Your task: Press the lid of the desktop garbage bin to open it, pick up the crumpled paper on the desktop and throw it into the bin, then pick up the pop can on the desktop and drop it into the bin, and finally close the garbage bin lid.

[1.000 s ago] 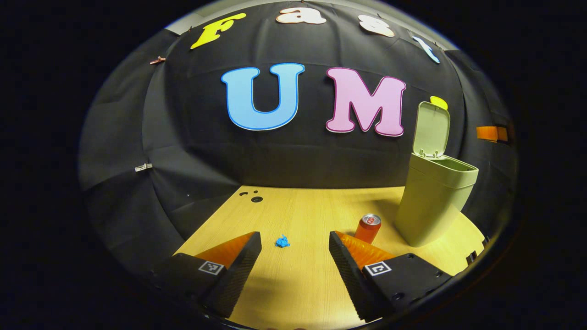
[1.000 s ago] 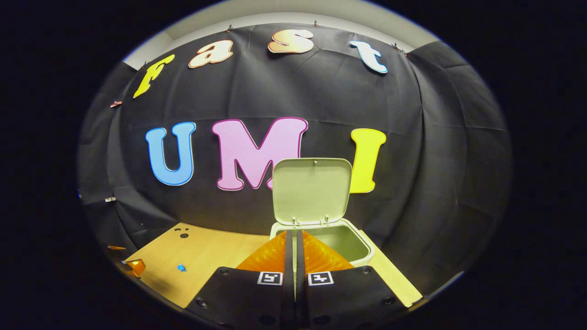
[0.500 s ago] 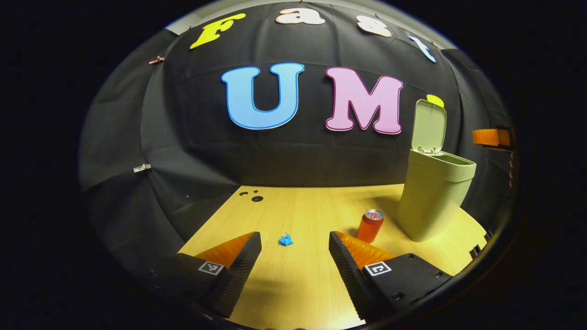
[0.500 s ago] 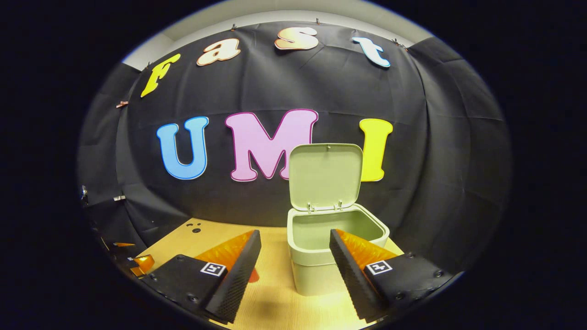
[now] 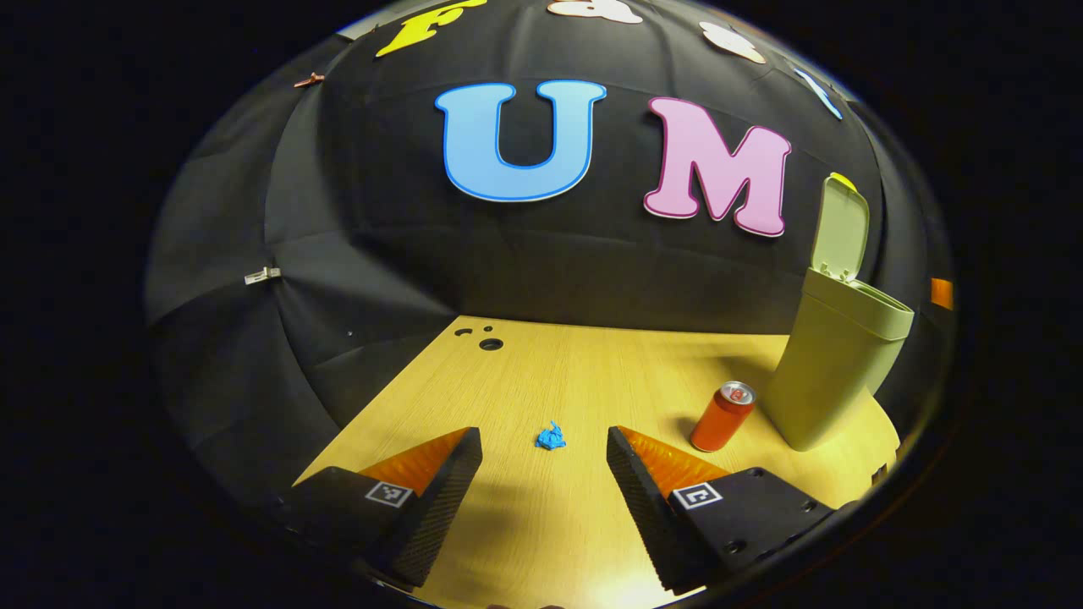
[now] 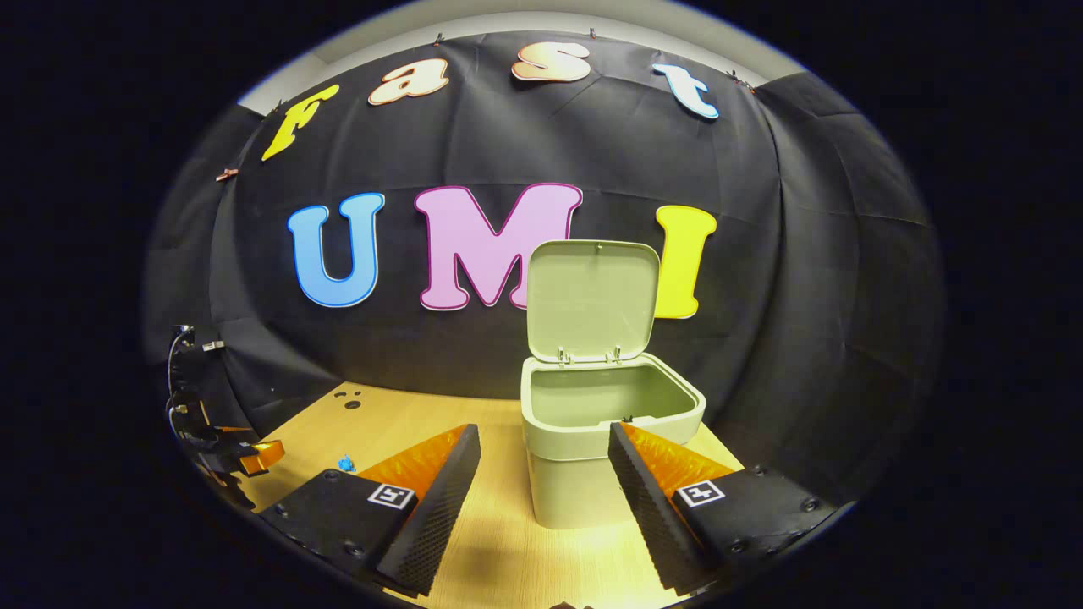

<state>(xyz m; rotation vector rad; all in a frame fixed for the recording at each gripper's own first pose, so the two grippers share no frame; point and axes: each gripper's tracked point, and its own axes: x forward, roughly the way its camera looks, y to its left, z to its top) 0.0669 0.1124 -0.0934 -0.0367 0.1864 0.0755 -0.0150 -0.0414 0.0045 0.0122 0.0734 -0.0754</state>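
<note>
Wooden worktop (image 5: 541, 381) carries the bin (image 6: 584, 457), lid (image 6: 592, 300) up. My left tool (image 5: 544, 474) hangs fingers apart, the paper (image 5: 550, 437) lying just beyond them, the can (image 5: 722, 416) upright beside the bin. My right tool (image 6: 544, 478) gapes too, facing the bin.

recording booth | black cloth wall (image 6: 804, 279) | wooden desktop (image 5: 575, 372)
</note>
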